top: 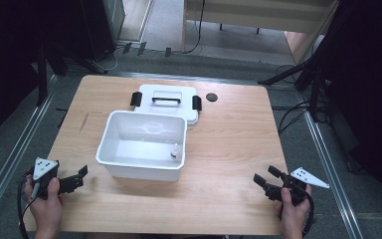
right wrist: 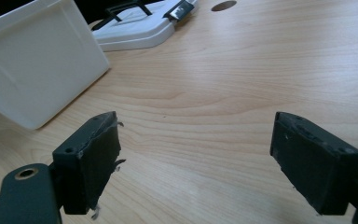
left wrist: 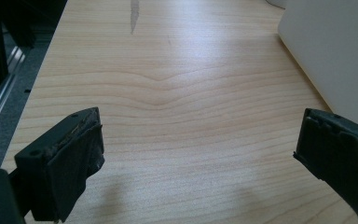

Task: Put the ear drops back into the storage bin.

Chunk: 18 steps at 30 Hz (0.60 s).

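**Both grippers idle, bin open, lid off**

Left gripper (top: 82,174) at table's 8 o'clock, jaws wide apart, empty. Right gripper (top: 262,178) at 4 o'clock, same: spread wide, holding nothing.

White storage bin (top: 142,144) sits mid-table, small bottle (top: 175,151) upright in its 4 o'clock corner. Lid (top: 166,102) lies flat at bin's 12 o'clock, touching or just beside it.

Risks:
- Bin looks light; a one-sided push likely slides it.
- Bottle likely tips if bin is jolted.
- Lid latches may snag on closing.

Count: 1 bin, 1 lid, 1 bottle, 2 black latches, 1 dark disc (top: 211,96), 2 grippers.
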Available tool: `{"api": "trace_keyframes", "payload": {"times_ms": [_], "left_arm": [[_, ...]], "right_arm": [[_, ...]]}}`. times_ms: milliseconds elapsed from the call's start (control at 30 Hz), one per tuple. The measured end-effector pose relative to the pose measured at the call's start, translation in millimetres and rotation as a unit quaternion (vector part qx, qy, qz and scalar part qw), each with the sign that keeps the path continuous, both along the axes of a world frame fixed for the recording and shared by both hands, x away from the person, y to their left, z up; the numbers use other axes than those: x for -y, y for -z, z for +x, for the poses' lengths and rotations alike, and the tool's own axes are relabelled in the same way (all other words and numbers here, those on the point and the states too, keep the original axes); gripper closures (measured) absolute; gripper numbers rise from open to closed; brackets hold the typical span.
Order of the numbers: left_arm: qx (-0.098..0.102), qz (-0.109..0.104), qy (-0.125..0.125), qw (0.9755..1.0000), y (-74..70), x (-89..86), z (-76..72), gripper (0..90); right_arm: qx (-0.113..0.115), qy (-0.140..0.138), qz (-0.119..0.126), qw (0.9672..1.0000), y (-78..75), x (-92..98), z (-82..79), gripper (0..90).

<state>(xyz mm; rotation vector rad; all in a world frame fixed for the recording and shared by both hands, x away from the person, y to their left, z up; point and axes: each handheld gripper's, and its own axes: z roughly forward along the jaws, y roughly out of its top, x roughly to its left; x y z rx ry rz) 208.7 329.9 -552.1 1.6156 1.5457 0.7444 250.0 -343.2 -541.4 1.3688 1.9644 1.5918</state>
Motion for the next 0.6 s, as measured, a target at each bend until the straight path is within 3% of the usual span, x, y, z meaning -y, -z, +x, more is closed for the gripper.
{"api": "trace_keyframes", "payload": {"times_ms": [267,600], "left_arm": [[0.001,0.006,-0.002,1.0000,0.0,1.5,0.2,1.4],[-0.001,0.017,-0.004,0.9998,-0.1,3.7,-0.9,1.4]], "right_arm": [[0.012,0.016,0.030,0.9993,5.5,1.5,-1.6,14.9],[-0.002,-0.005,0.007,1.0000,6.6,-5.5,2.3,13.9]]}}
